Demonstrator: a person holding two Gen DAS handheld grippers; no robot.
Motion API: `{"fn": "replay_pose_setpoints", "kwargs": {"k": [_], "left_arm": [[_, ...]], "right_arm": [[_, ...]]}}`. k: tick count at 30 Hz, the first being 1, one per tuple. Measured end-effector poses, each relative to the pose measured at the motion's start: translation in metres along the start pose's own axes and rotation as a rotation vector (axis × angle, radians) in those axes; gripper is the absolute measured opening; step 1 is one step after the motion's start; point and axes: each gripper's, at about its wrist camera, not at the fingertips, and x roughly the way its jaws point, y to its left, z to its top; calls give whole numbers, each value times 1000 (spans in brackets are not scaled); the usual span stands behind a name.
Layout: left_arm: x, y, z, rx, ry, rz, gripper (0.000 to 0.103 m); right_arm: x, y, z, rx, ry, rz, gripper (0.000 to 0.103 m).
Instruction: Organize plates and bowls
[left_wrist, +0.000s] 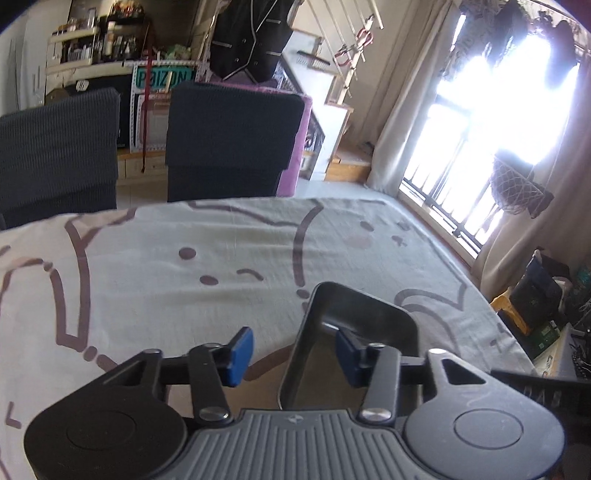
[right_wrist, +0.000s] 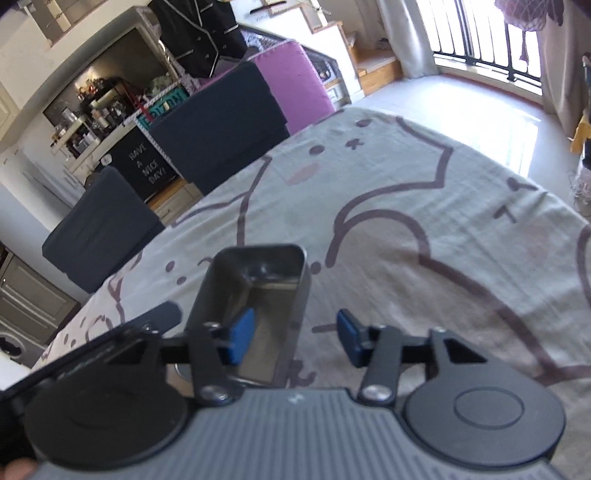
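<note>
Metal tray (left_wrist: 354, 332), a rectangular steel dish with rounded corners and raised walls, sits on the table's cloth (left_wrist: 184, 280), a pale sheet printed with big brown cartoon outlines and dots. From where the left gripper (left_wrist: 291, 354) looks, the tray lies toward the right, its long side running away from the claw. One blue pad (left_wrist: 347, 356) hangs inside the tray, over its dull floor, while the other pad (left_wrist: 240, 354) is outside, over bare cloth, so the tray's left wall stands between the two. The jaws are about half apart and neither pad presses on the wall that I can see; nothing is gripped.

The right gripper (right_wrist: 291, 341) comes at the same tray (right_wrist: 255, 291) from the other side. Its left pad (right_wrist: 240, 341) is down inside the dish, its right pad (right_wrist: 349, 343) over the cloth (right_wrist: 424, 240), and the tray's right wall runs between them. These jaws too stand roughly halfway, with a clear gap on each side of the wall, so no hold here either.

Beyond the table stand two dark chair backs (left_wrist: 229, 129), one with a purple cover behind it, and cluttered shelves (left_wrist: 85, 44) further back. A bright barred window (left_wrist: 498, 110) with beige curtains glares on the right
</note>
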Motion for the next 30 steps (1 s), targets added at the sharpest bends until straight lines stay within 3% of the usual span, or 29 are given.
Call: {"fn": "replay_pose_setpoints", "kwargs": {"k": [4,11,13,14,15,17,24,30], "left_arm": [[9,8,-2,-27,12,-26,46],[13,12,-5,-47,12,-43,44],[13,14,-5,-51,13,-40,41],[13,14,-5,-54,14,-39,40],[13,14,-5,-55,16,-40,35],[14,15,-6,-61,22,-45,26],[19,15,-10,-67,74,-50,26],[21,18,-11,-81,74,-64,18]], "right_arm": [[10,4,-2,-24,21,-25,42],[28,3,-4,-13,29,29,42],[31,4,-6,-23,46,21,34],[31,5,-7,-26,48,11,21],[29,5,-7,-27,47,4,15],[27,6,-6,-27,42,17,9],[20,8,-3,-64,50,18,8],[20,11,-3,-92,56,17,8]]}}
